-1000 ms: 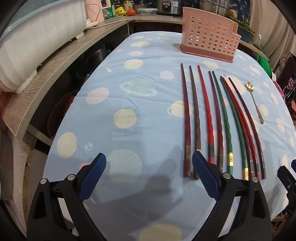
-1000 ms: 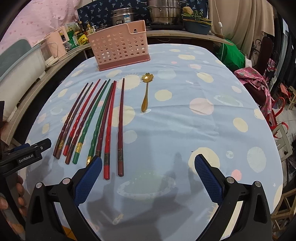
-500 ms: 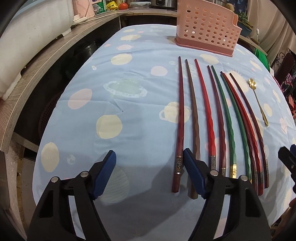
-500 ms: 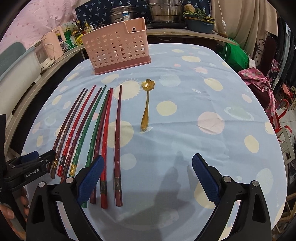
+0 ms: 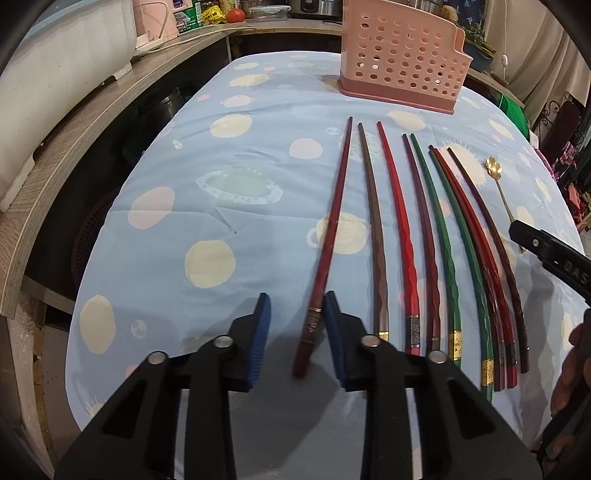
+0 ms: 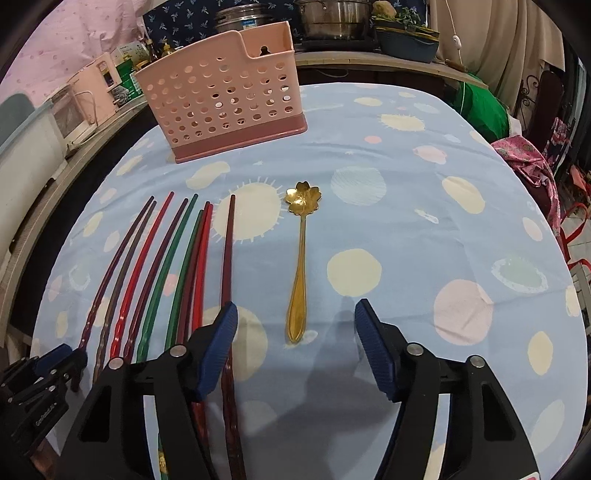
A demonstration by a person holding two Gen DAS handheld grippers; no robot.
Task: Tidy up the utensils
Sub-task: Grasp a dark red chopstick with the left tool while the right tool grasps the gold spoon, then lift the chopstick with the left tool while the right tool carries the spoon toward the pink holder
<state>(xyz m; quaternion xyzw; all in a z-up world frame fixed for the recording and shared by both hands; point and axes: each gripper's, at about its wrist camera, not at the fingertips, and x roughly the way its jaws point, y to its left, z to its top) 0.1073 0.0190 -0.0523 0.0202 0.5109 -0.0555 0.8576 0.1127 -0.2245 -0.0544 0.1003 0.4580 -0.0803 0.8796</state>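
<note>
Several red, brown and green chopsticks (image 5: 410,254) lie side by side on the blue spotted tablecloth (image 5: 221,206). My left gripper (image 5: 297,317) is open and narrowed around the near end of the leftmost dark red chopstick (image 5: 325,251); its right pad touches the chopstick. A gold flower spoon (image 6: 300,266) lies to the right of the chopsticks. My right gripper (image 6: 295,325) is open, with the spoon handle's end between its fingers, not touching. The pink perforated utensil holder (image 6: 225,99) stands at the far side and also shows in the left wrist view (image 5: 400,61).
A wooden counter (image 5: 92,110) runs along the left with a white appliance (image 5: 55,62). Pots (image 6: 332,18) and a plant stand behind the holder. Pink cloth (image 6: 528,158) and green fabric (image 6: 480,107) lie past the table's right edge.
Both grippers have moved forward and lower over the table. The left jaws have narrowed around the leftmost chopstick, which has tilted. The right gripper has come up to the spoon handle.
</note>
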